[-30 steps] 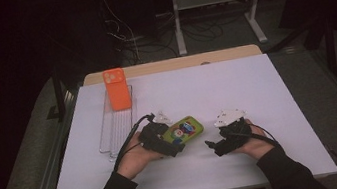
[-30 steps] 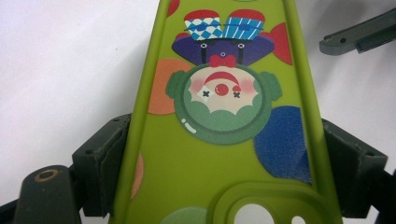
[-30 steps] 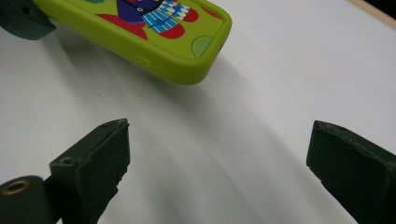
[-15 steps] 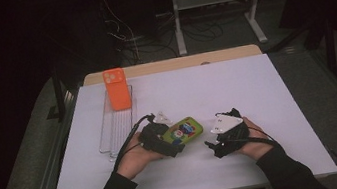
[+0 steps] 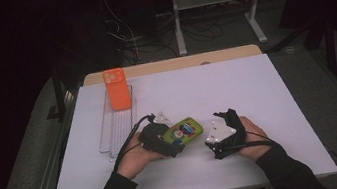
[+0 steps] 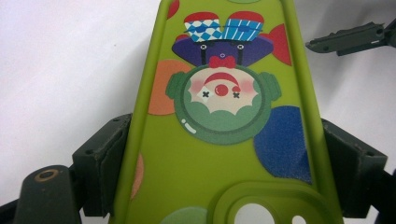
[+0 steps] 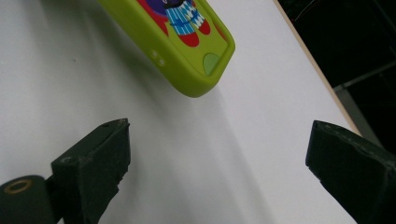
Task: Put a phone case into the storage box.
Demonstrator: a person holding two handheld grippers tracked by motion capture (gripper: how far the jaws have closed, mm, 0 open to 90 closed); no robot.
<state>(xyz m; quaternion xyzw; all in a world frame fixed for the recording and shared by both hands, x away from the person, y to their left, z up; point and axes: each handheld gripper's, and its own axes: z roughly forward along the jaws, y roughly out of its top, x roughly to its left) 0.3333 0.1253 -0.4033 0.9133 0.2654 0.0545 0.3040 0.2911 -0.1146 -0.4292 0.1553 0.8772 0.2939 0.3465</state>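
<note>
My left gripper [image 5: 169, 143] is shut on a green phone case [image 5: 185, 131] printed with a clown. It holds the case just above the white table, near the front middle. In the left gripper view the two pads [image 6: 105, 158] press on the long sides of the case [image 6: 219, 154] near its camera cutout. My right gripper [image 5: 217, 127] sits just right of the case. Its jaws stand wide open over bare table [image 7: 219, 158], and the case's far end [image 7: 177, 32] lies ahead of them, apart from both fingers [image 7: 98, 163].
An orange phone case [image 5: 116, 88] stands upright at the far end of a clear slotted rack [image 5: 116, 127] on the table's left. The white tabletop [image 5: 266, 85] ends at a wooden strip [image 5: 177, 63] at the back. Beyond it are dark floor and cables.
My right gripper has shifted slightly left and toward the front edge, closer to the green case. The left gripper and the case have kept still.
</note>
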